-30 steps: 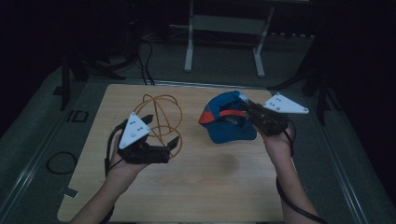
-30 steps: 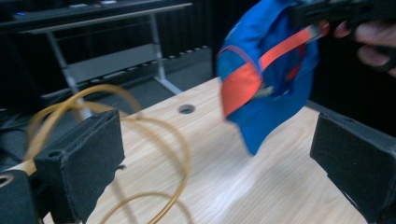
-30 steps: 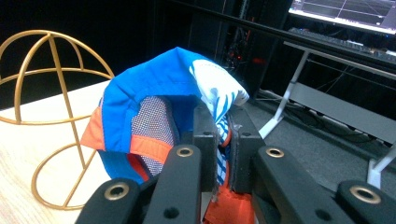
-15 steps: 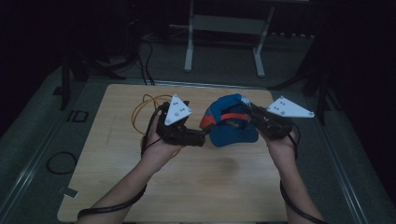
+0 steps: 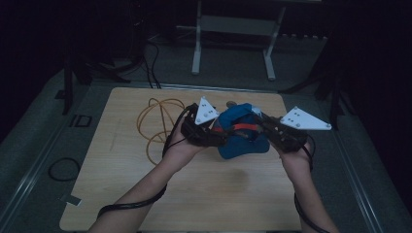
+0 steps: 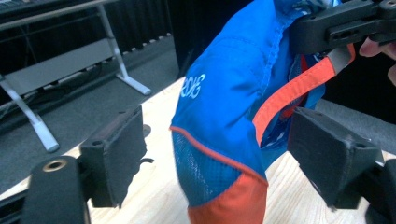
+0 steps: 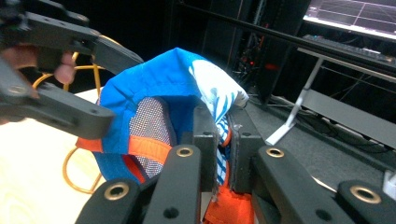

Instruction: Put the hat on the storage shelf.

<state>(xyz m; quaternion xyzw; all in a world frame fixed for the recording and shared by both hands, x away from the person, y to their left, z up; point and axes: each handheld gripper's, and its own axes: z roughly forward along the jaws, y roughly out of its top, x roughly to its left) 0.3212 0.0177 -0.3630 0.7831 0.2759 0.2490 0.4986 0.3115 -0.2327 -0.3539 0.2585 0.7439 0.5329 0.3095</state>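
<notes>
Far left on the wooden table (image 5: pixel 116 194): orange cable (image 5: pixel 151 121), looped loosely, lying flat, near the left gripper's hand and partly hidden behind it.

Next, left gripper (image 5: pixel 214 138), held level just above the table, jaws pointing right toward the cap. In the left gripper view, left gripper (image 6: pixel 219 163) with jaws spread, just been closing, blue fabric hanging between the pads, gap visible on both sides, neither pad pressing: released, not yet gripping.

Centre: blue cap (image 5: pixel 241 131), held up off the table between the two grippers, over the table's middle, toward the far edge. Bright blue cloth, orange trim along the edge and an orange strap across it, small white lettering on the side (image 6: pixel 194 86) (too tilted to read), mesh panel low down, orange patch at the bottom. From the right gripper view, cap (image 7: pixel 154 88) crumpled, inside turned toward the camera: grey mesh lining, orange band, a white-and-blue patterned fold at the top.

Right: right gripper (image 5: pixel 269 133), clenched on the cap's edge. In its own view, right gripper (image 7: pixel 224 140) with jaws nearly together, patterned and orange fabric pinched between them.

Hard to make out: cap's brim, lost in the folds; from the high view, dim light, jaw tips of both grippers merging with the cloth; cap's lower edge cut off at the bottom of the left gripper view.
</notes>
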